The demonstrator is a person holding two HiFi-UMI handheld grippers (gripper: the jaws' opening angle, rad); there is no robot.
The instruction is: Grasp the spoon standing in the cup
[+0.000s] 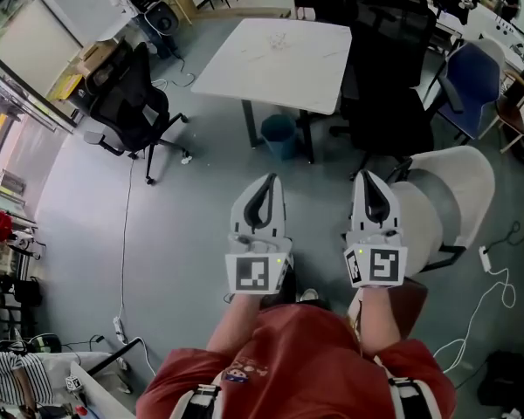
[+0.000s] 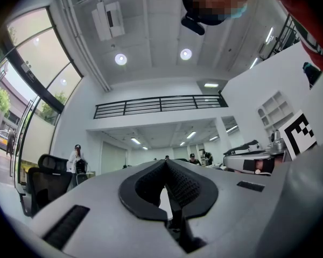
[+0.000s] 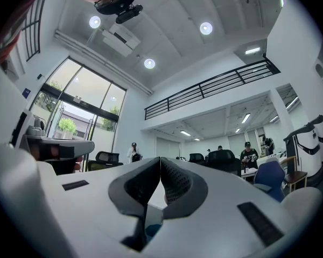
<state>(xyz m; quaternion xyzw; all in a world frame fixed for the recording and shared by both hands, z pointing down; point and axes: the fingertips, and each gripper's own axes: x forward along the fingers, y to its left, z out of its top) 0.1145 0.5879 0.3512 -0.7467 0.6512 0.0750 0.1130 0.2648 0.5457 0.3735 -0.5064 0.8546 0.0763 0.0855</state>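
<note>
No cup or spoon can be made out in any view. Both grippers are held side by side in front of the person, above the grey floor. In the head view my left gripper (image 1: 266,182) has its jaws together with nothing between them. My right gripper (image 1: 369,178) stands the same way, shut and empty. The left gripper view shows the left gripper (image 2: 165,161) with its black pads meeting at the tips, pointing slightly upward into the room. In the right gripper view the right gripper (image 3: 160,158) is likewise closed. A white table (image 1: 275,59) stands ahead; the faint marks on it are too small to tell.
Black office chairs stand left (image 1: 127,103) and right (image 1: 384,85) of the table. Under the table sits a blue bin (image 1: 279,135). A white chair (image 1: 445,203) is close on the right, a blue chair (image 1: 472,81) beyond it. Cables (image 1: 127,234) trail over the floor. People are at the far desks.
</note>
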